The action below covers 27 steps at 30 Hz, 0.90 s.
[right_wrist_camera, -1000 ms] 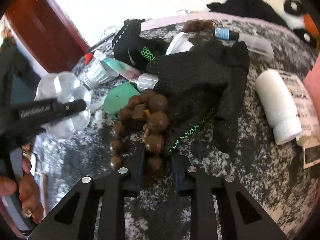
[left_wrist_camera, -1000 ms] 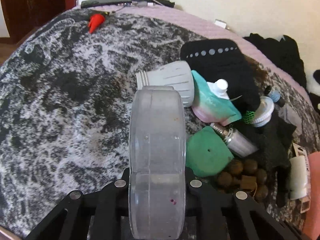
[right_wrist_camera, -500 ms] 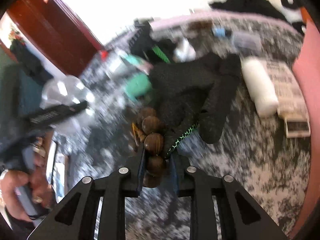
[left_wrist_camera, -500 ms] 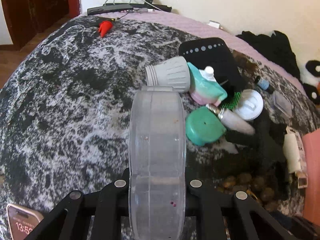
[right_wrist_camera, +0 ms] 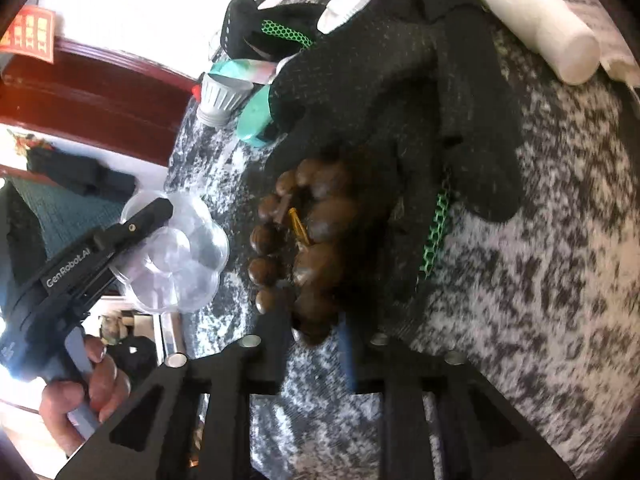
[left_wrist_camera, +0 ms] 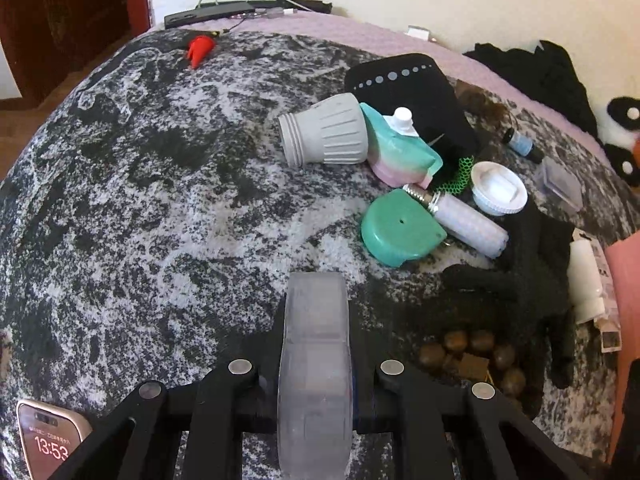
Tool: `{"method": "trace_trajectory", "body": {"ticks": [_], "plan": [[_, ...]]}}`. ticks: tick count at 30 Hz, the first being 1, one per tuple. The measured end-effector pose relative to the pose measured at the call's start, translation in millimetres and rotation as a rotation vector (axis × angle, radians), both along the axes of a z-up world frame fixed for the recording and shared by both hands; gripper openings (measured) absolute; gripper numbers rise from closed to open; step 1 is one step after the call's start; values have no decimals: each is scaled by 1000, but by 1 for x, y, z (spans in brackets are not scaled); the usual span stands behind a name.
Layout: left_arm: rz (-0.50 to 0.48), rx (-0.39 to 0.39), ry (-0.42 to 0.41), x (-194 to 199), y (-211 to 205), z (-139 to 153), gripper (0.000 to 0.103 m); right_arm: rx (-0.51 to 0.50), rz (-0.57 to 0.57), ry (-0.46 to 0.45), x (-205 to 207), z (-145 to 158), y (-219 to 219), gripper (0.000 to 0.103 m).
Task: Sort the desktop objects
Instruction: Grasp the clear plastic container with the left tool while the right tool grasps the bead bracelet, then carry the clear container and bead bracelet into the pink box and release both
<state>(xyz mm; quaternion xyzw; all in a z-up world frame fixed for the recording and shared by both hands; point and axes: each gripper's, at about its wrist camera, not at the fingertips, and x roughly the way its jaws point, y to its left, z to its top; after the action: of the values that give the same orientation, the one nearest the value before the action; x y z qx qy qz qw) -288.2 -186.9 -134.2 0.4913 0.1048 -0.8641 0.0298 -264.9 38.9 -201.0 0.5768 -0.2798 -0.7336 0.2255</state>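
We have both tools loaded, so we judge this the carrying step of the sort. Our left gripper (left_wrist_camera: 314, 364) has its fingers clenched edge-on around a clear plastic container (left_wrist_camera: 314, 368), held above the mottled grey blanket (left_wrist_camera: 160, 200); in the right wrist view that container (right_wrist_camera: 176, 256) shows lobed, flower-like cups. Our right gripper (right_wrist_camera: 316, 332) has its fingers closed on the lowest bead of a brown bead bracelet (right_wrist_camera: 308, 240), whose upper beads lie against a black glove (right_wrist_camera: 400, 100). The next move, as we judge it, calls for drawing the bracelet free of the glove without dragging the glove along, then bringing beads and container together. The rest of the pile sits well apart from the container: a grey ribbed cap (left_wrist_camera: 324, 136), a teal pouch (left_wrist_camera: 396, 152), a green lid (left_wrist_camera: 400, 232), a white screw lid (left_wrist_camera: 498, 194). The right view is tilted and blurred, so we cannot tell whether the bracelet is lifted or resting. A phone (left_wrist_camera: 48, 440) is cut off at the left view's corner.
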Motion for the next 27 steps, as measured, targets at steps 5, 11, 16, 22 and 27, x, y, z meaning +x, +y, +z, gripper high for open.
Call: {"method": "trace_trajectory", "body": {"ticks": [5,11,16,22,27], "plan": [[-2,-13,13,5,-1,7,17,-6,41,72,14,27,-6,20],[8,0,23,18,-6,17,17,38,86,212,39,68,-13,20],[1,5,59,36,-5,35,17,33,94,297,59,99,-7,20],[-22,32,116,58,5,65,17,32,67,379,73,128,9,20],[-72,48,182,79,30,96,17,40,14,435,82,149,27,20]]}}
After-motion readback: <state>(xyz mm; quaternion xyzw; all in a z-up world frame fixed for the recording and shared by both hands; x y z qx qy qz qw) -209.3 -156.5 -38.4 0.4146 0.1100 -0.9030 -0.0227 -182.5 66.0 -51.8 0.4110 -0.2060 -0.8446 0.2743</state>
